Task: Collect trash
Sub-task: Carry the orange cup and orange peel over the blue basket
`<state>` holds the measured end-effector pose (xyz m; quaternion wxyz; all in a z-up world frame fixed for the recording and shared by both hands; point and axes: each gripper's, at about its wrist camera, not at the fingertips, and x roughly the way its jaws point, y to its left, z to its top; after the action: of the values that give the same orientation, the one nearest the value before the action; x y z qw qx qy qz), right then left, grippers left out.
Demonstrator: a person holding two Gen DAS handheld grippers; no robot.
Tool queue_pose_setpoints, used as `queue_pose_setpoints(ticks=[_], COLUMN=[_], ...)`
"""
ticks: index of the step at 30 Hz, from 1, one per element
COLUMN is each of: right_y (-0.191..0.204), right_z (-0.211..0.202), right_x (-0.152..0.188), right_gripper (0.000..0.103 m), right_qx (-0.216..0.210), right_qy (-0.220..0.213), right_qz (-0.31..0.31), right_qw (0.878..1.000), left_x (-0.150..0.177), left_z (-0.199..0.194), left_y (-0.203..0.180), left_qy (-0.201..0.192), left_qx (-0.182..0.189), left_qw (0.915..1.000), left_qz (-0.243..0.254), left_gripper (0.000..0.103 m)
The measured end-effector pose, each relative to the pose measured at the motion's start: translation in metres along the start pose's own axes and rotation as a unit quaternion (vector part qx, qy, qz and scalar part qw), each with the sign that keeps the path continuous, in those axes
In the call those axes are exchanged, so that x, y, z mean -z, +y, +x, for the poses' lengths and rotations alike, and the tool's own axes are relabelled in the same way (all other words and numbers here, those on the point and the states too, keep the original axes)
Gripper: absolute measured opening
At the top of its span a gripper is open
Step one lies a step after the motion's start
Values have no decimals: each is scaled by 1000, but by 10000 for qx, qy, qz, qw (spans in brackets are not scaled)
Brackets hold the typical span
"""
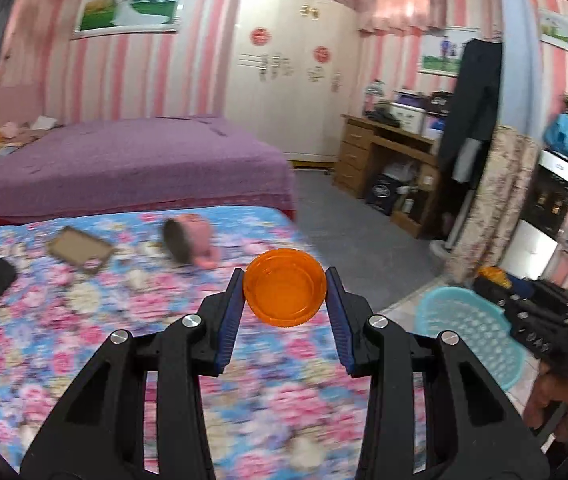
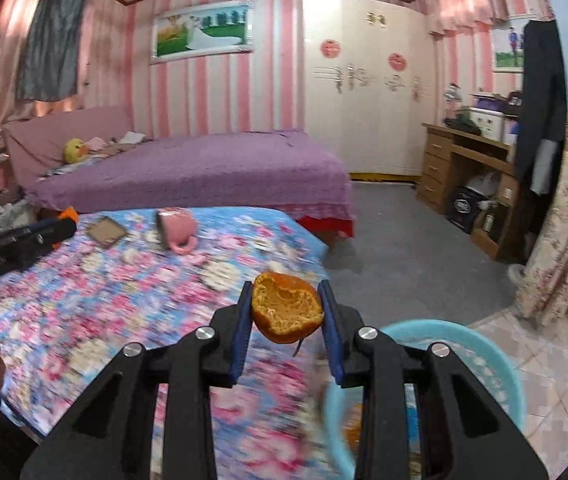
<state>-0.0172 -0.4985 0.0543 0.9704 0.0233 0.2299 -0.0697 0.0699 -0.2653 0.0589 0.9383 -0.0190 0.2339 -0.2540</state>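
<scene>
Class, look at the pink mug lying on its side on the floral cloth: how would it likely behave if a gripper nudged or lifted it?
The pink mug lies on its side, so a nudge would probably roll it, though its handle rests low and may stop it. It looks rigid, likely ceramic and breakable. The smooth wall might slip between pads.
</scene>
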Motion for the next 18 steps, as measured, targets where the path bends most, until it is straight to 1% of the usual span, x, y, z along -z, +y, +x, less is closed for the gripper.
queue_pose_setpoints(ticks=[3,6,8,13,15,18], right_y=[-23,-47,-65,-97,-108,-123], right_z=[-4,-9,-11,-13,-15,-15], right_x=[5,13,20,35,42,54], right_gripper=[32,32,32,32,32,32], right_qx=[215,469,623,912,1007,1129], right_qy=[36,54,110,247,302,404], right_qz=[45,103,246,443,533,679], right_qw=[9998,9988,9977,9945,9930,9905], left_x=[7,14,18,36,50,65], left_z=[14,29,40,59,71,85], left_y=[-31,-59,-77,-120,-133,-143], left_qy=[75,223,320,367,498,614], left_qx=[249,514,777,1039,1206,1229], left_qw=[9996,9984,9965,9939,9914,9904], left_qz=[90,9,-46,39,71,160], left_gripper=[39,39,39,39,39,39])
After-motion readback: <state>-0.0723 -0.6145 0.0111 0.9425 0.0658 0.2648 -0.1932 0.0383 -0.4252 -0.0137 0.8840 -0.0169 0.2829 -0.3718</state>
